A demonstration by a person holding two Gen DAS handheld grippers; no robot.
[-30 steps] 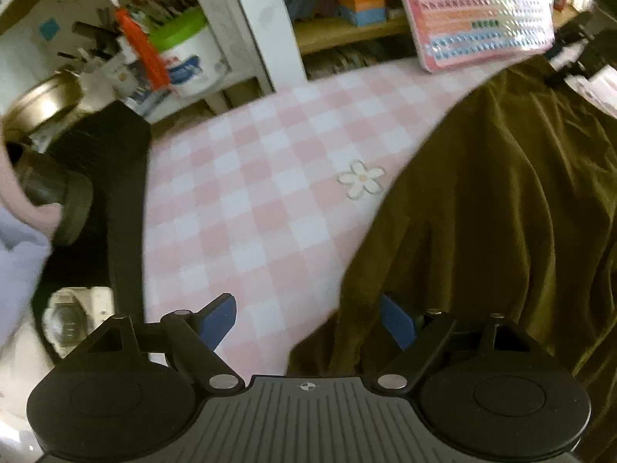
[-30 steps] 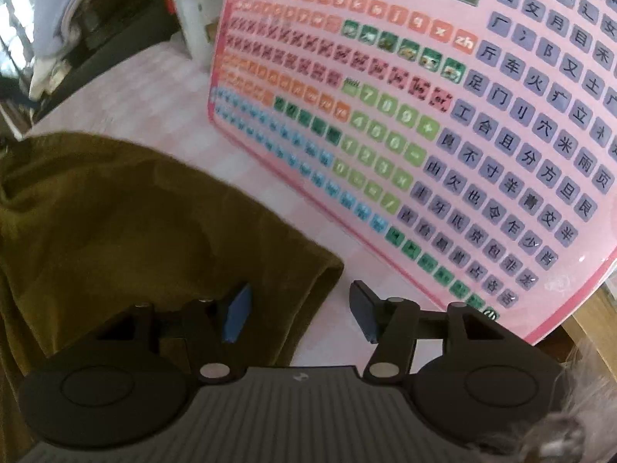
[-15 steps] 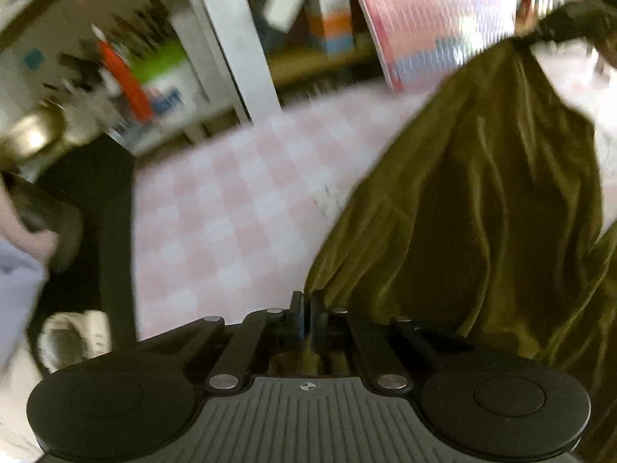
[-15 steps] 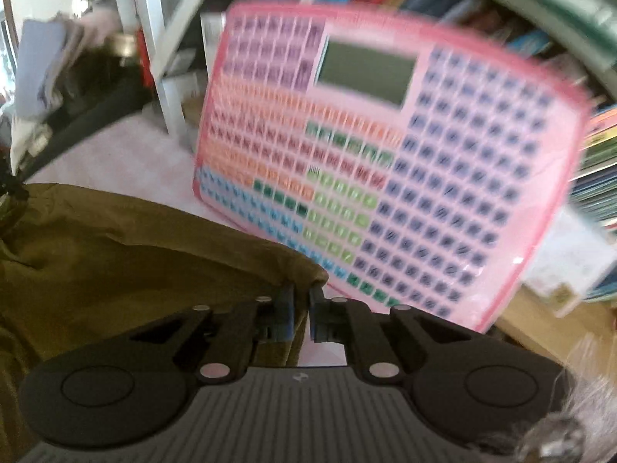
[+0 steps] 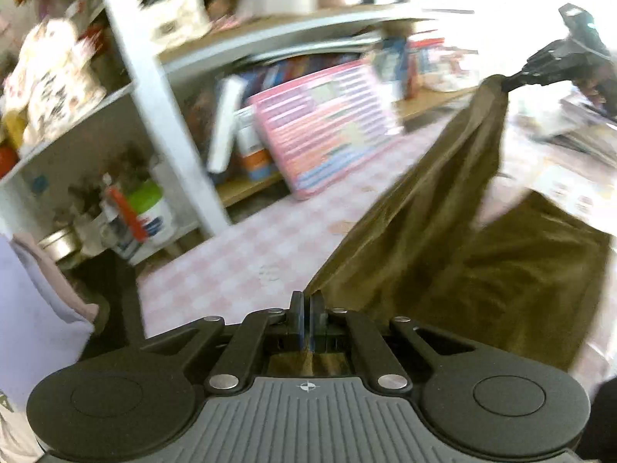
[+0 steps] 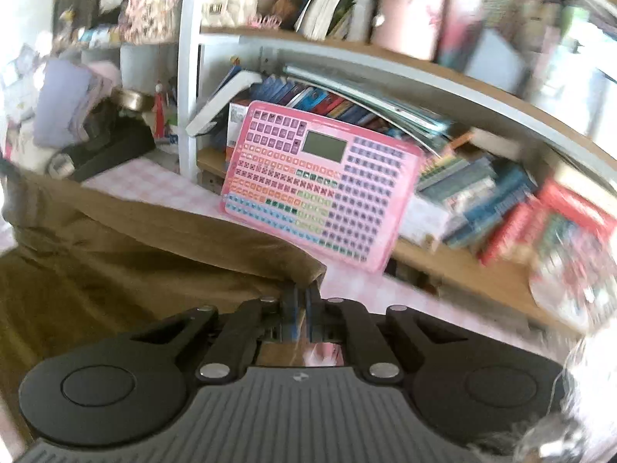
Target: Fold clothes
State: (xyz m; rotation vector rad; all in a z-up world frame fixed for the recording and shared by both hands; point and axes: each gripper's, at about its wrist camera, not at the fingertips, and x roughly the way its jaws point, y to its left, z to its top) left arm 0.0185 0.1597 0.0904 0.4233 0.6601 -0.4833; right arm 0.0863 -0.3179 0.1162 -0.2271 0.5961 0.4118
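An olive-brown garment hangs stretched above the pink checked tablecloth. My left gripper is shut on one corner of it at the bottom of the left wrist view. Far up at the right of that view, my right gripper pinches the other corner. In the right wrist view the right gripper is shut on the garment, whose top edge runs off to the left. The lower part of the cloth sags toward the table.
A pink keyboard-style learning board leans against a shelf full of books. A white shelf post stands at the left, with a green-lidded tub and a metal tin beside it. A lilac sleeve is at the far left.
Both grippers went from open to shut on the garment's corners, then rose, lifting the cloth off the table and stretching it between them.
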